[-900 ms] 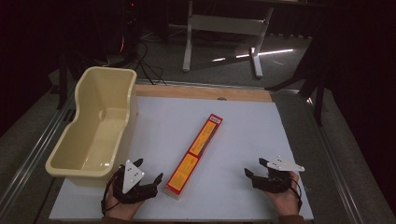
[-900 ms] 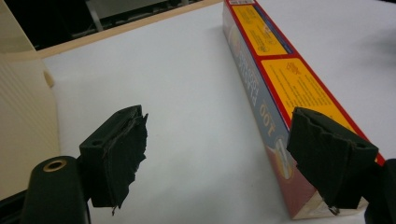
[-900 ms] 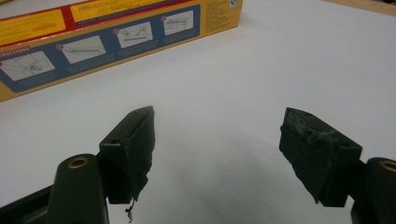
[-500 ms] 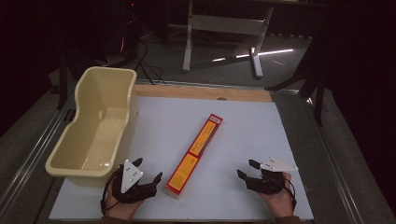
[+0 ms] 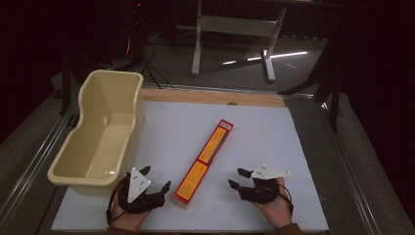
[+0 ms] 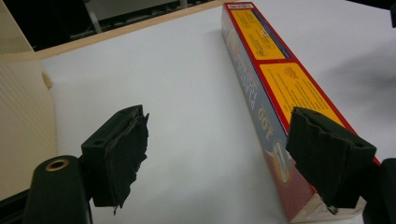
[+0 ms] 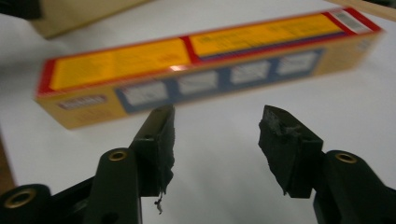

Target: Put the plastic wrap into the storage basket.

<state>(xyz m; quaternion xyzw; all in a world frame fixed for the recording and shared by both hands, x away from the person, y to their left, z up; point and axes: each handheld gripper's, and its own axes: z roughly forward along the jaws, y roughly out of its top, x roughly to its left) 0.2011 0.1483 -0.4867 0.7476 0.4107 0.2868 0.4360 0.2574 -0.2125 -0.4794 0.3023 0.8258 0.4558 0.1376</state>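
On the white table top (image 5: 274, 137), seen from the high view, a long red-and-yellow box (image 5: 204, 162) lies flat on a diagonal, near end toward the person, far end twd the table's middle. A cream plastic tub (image 5: 100, 129) sits at the left edge, well apart from the box's far end, closer to its near end.

Left gripper (image 5: 155, 188) rests low at the front, just beside the box's near end; 2 jaws spread wide, nothing btwn them. Its grey plate and the hand (image 5: 125, 215) under it show, but the forearm is cut off by the bottom edge. Right gripper (image 5: 239, 178) sits near the front on the other side of the box, apart from it, jaws pointing twd the box and parted, empty. Right hand (image 5: 274, 210) is partly cut off too.

Left gripper view: left gripper (image 6: 233, 154) has jaws far apart over bare table; the box (image 6: 275, 88) runs along the right jaw, whose pad overlaps the box's near corner. Can't tell if it touches. Tub wall (image 6: 23, 130) is cropped at the left edge. Side print mostly unreadable except "100".

Right gripper view: right gripper (image 7: 217, 140) open, empty; box (image 7: 205, 60) lies crosswise beyond the tips, blurred, label text illegible.
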